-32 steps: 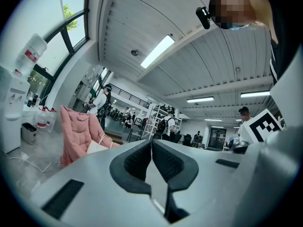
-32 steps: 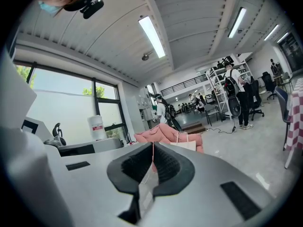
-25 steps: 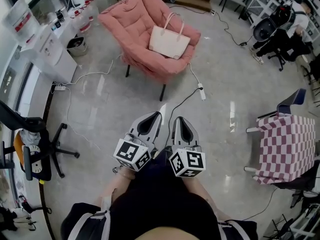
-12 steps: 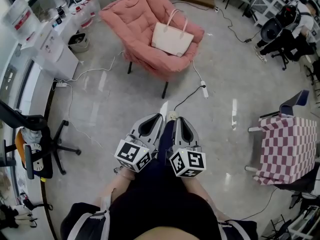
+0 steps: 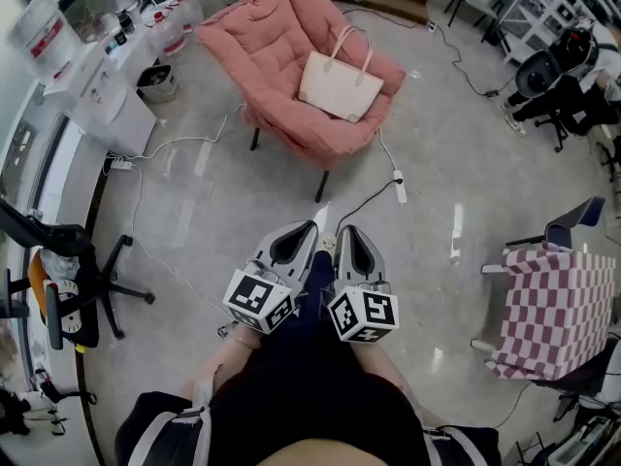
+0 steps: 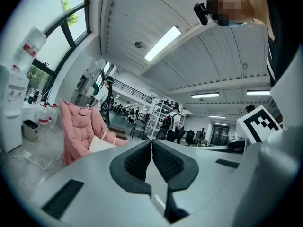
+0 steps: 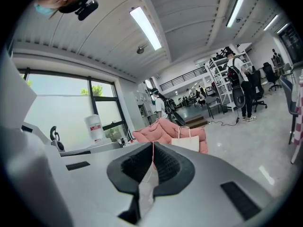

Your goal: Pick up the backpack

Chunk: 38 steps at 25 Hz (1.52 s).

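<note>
A cream tote bag (image 5: 340, 85) with two handles leans on the seat of a pink padded armchair (image 5: 254, 37) across the floor; no backpack is in view. My left gripper (image 5: 303, 229) and right gripper (image 5: 347, 231) are held side by side in front of my body, well short of the chair, pointing toward it. Both are shut with nothing between their pads. The left gripper view shows the bag (image 6: 100, 144) on the chair (image 6: 75, 126) to the left of its jaws. In the right gripper view the bag (image 7: 187, 143) and chair (image 7: 161, 128) stand just beyond the jaw tips.
A white power strip (image 5: 399, 187) and its cables lie on the floor between me and the chair. A table with a checkered cloth (image 5: 553, 304) stands at the right, a black office chair (image 5: 73, 294) at the left, white cabinets (image 5: 97, 100) and a bin (image 5: 158, 82) at the far left.
Both grippers have travelled forward toward the armchair, still side by side and shut. The chair and bag sit slightly lower and further right in the head view.
</note>
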### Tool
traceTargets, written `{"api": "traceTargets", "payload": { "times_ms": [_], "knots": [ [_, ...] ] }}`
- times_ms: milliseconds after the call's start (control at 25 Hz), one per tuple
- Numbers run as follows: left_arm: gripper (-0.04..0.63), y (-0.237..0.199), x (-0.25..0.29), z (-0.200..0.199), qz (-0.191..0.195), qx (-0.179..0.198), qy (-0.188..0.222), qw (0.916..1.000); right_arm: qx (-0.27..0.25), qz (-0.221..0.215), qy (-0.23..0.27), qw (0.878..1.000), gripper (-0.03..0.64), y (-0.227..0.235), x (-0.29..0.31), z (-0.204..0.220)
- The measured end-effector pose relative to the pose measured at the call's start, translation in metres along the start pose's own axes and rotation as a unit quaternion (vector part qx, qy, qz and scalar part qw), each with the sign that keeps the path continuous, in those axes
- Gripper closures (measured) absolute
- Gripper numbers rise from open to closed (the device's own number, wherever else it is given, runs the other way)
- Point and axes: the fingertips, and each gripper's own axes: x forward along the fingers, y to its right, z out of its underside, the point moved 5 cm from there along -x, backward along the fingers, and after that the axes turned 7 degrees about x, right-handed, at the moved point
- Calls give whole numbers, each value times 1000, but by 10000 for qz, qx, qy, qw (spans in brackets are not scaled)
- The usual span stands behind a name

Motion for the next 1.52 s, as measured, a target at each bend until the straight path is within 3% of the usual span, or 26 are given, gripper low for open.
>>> {"api": "traceTargets", "payload": {
  "times_ms": [760, 1520],
  "knots": [
    [571, -47, 121, -21, -79, -41, -73, 9999, 183, 107, -66, 9998, 584, 63, 102, -59],
    [569, -82, 209, -35, -220, 5, -129, 9997, 499, -80, -235, 9984, 584, 104, 188, -98]
  ]
}}
